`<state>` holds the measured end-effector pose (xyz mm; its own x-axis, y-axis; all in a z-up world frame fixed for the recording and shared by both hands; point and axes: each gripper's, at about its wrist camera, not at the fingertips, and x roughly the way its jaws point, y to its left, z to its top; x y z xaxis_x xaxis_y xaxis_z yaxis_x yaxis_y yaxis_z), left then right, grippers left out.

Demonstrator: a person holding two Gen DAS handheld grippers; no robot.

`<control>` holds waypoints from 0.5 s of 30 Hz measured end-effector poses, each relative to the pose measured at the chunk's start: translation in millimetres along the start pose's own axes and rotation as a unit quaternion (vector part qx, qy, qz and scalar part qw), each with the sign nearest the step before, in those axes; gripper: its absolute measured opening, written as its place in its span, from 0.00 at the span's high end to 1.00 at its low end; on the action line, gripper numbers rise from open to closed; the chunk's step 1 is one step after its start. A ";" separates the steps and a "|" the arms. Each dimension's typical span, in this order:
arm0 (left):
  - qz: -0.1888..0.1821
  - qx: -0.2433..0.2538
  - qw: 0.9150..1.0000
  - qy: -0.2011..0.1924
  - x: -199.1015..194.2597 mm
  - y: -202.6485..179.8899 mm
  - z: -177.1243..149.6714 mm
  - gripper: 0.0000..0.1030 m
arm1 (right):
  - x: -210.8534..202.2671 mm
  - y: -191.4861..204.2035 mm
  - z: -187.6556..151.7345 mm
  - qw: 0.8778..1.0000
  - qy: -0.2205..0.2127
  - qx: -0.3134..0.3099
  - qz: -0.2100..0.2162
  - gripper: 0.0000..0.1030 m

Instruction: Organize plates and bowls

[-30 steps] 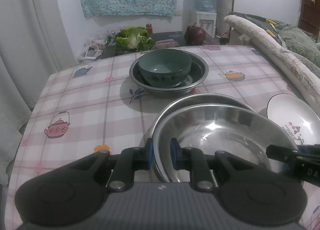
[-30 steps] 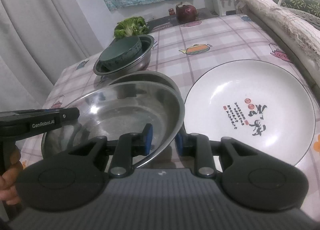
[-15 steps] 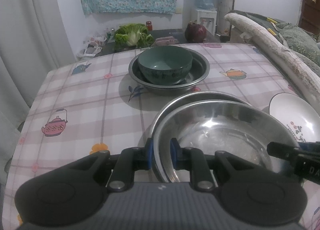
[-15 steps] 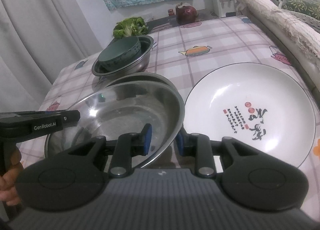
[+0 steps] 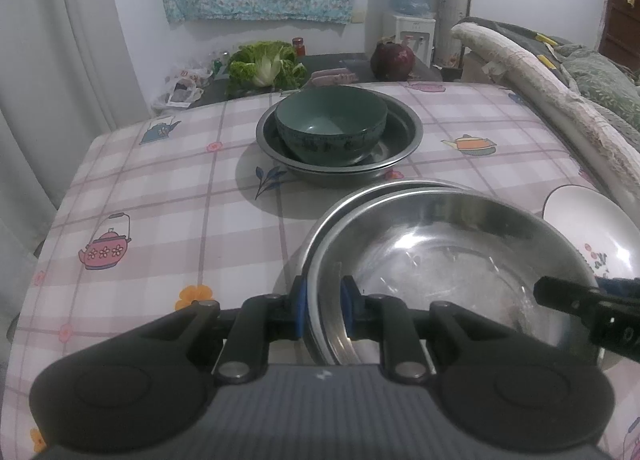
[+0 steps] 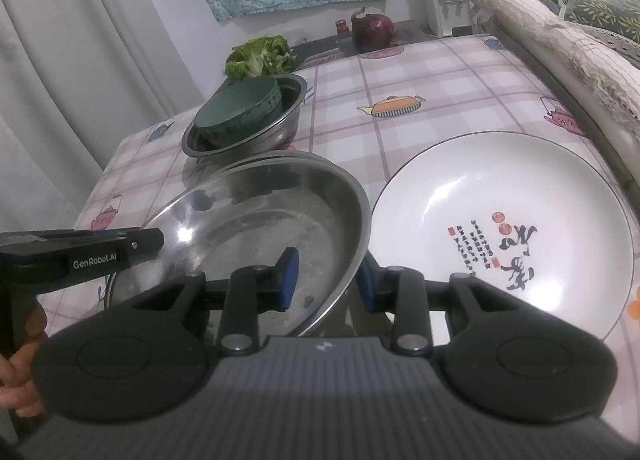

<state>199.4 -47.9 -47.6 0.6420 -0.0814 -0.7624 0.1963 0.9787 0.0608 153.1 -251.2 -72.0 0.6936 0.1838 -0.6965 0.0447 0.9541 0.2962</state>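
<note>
Left wrist view, from left to right: our left gripper [image 5: 324, 310] is closed on the near rim of the upper steel basin [image 5: 452, 272], which sits in a second steel basin [image 5: 360, 196] at lower centre. Behind, at centre, the green bowl [image 5: 332, 126] already rests in a third steel basin [image 5: 404, 140]. At right edge lies the white plate [image 6: 500, 228], not yet organized. Our right gripper [image 6: 324, 280] now stands opened around the rim; half a second ago it was closed tighter.
</note>
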 end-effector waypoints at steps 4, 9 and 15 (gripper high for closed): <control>0.000 -0.002 1.000 0.002 2.0 0.9 0.1 0.81 | 0.3 0.4 3.4 1.000 -0.001 0.002 0.001 0.69; 0.003 -0.003 1.000 0.002 3.6 2.0 0.9 0.80 | 1.0 0.8 5.6 1.000 -0.001 0.003 0.002 0.66; -0.002 -0.001 1.000 -0.007 0.9 0.5 3.5 0.80 | 2.2 3.3 9.0 1.000 -0.004 -0.001 0.000 0.60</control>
<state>202.7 -48.1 -46.0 0.6510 -0.0885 -0.7539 0.1982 0.9786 0.0563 161.2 -249.8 -66.6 0.6998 0.1823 -0.6907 0.0429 0.9544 0.2953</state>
